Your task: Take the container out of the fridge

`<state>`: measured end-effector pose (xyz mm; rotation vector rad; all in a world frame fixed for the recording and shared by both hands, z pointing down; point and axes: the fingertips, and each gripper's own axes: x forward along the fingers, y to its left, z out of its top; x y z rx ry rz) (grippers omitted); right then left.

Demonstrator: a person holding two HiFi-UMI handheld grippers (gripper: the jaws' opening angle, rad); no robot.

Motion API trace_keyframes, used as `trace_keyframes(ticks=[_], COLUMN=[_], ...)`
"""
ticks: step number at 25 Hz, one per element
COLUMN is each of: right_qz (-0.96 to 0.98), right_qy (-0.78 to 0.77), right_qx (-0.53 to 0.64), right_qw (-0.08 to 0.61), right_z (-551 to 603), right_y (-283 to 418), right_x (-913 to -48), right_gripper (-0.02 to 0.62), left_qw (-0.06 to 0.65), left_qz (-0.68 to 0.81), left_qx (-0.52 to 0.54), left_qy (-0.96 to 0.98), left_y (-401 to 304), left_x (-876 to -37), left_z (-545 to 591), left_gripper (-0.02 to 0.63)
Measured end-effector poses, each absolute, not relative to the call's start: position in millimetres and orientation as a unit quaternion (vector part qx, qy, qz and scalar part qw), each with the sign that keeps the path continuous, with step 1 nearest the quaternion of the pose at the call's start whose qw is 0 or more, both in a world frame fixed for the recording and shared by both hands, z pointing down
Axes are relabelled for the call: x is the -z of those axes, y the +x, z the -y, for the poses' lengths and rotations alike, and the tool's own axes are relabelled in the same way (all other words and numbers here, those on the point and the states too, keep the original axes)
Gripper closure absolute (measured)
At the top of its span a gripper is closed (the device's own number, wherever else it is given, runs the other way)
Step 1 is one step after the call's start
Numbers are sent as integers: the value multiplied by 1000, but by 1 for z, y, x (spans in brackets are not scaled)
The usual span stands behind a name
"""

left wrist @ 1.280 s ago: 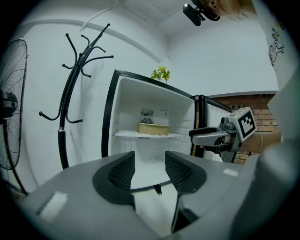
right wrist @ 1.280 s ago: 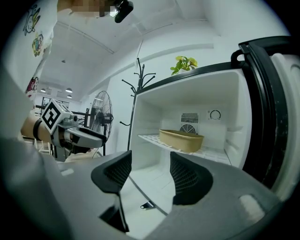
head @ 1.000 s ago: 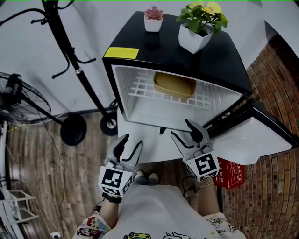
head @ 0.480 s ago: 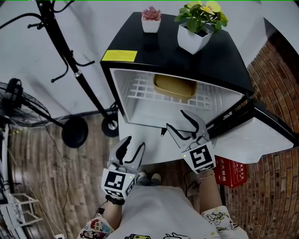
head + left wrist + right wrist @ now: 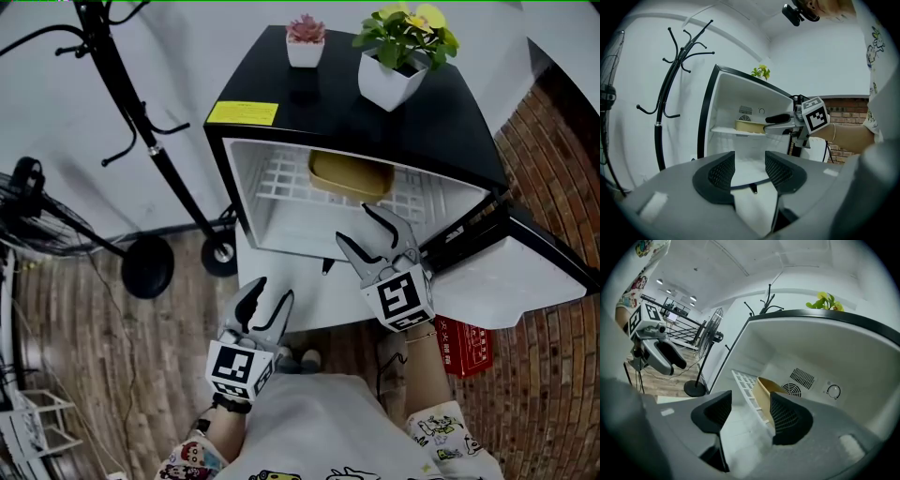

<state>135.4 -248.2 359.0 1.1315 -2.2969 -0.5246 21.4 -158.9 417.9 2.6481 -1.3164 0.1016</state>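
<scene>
A small black fridge (image 5: 441, 122) stands open, its door (image 5: 511, 272) swung to the right. A tan container (image 5: 351, 175) (image 5: 749, 125) (image 5: 764, 391) sits on the white wire shelf (image 5: 281, 178) inside. My right gripper (image 5: 367, 232) (image 5: 749, 409) is open at the fridge mouth, just in front of and below the container, with nothing between its jaws. My left gripper (image 5: 266, 298) (image 5: 749, 169) is open and empty, lower down, outside the fridge by its front edge. The left gripper view shows the right gripper (image 5: 774, 123) level with the shelf.
Two potted plants (image 5: 405, 47) (image 5: 307, 37) stand on the fridge top. A black coat stand (image 5: 141, 150) is left of the fridge, a fan (image 5: 33, 202) at the far left. A red box (image 5: 464, 347) lies on the floor under the door. Brick wall is on the right.
My right gripper has moved up and forward from below the fridge opening to its mouth, closer to the container. The left gripper has barely shifted.
</scene>
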Motion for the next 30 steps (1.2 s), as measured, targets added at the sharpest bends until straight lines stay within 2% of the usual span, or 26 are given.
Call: trace_keyframes(ticks=[13,30], right_qz=[779,738], right_qy=[411,401], right_qx=[274,271], right_qw=[386,470], right_z=[276,302], right_y=[136,144], right_x=[-370,-383], right_gripper=[344,344], left_qw=[94,99], left_qz=[441,449], left_qx=[-22,-12], left_qy=[892,888], left_y=[16,4], left_x=[-417,-417], left_z=[156,159], left_gripper=[411,411])
